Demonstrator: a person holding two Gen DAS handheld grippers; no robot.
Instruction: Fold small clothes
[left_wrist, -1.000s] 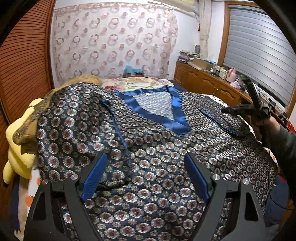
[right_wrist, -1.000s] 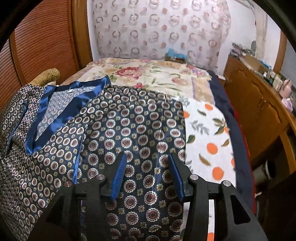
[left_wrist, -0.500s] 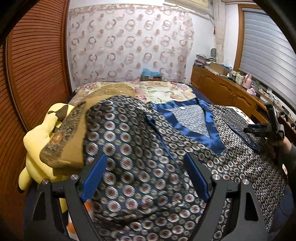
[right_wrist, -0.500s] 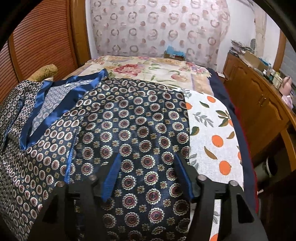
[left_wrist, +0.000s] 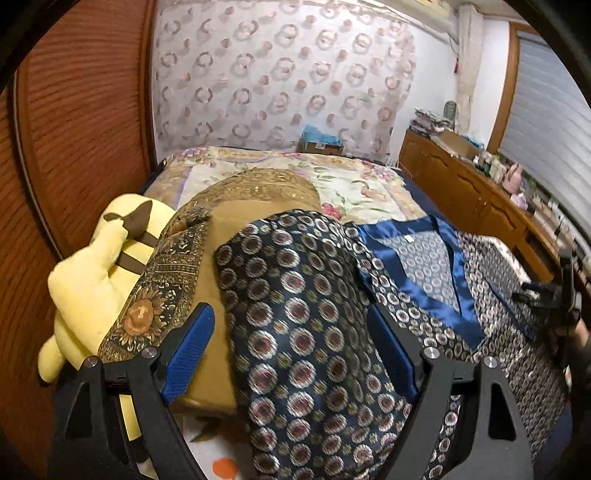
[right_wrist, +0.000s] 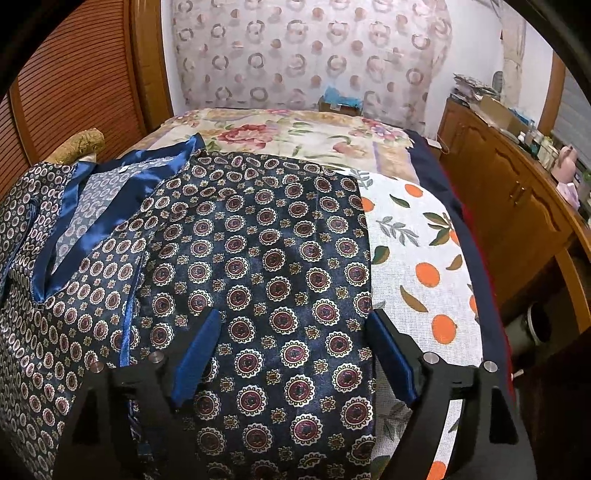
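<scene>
Right tool (right_wrist: 291, 354) opening off the shirt (right_wrist: 266, 258) now.

Left of the garment (left_wrist: 306, 332) — pillow (left_wrist: 221, 236), plush toy (left_wrist: 96, 280); right sheet (right_wrist: 417, 258) bare.

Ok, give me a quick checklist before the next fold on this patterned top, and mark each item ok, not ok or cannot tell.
1. Right gripper clear of the cloth: ok, jaws opening, pads not pressing.
2. Right side of patterned top folded in flat: ok.
3. Left gripper open over the left side: ok.
4. Left side folded in: not ok, it drapes over the brown cushion.
5. Blue collar lying flat: ok.
6. Yellow plush toy clear of the top: cannot tell.
</scene>
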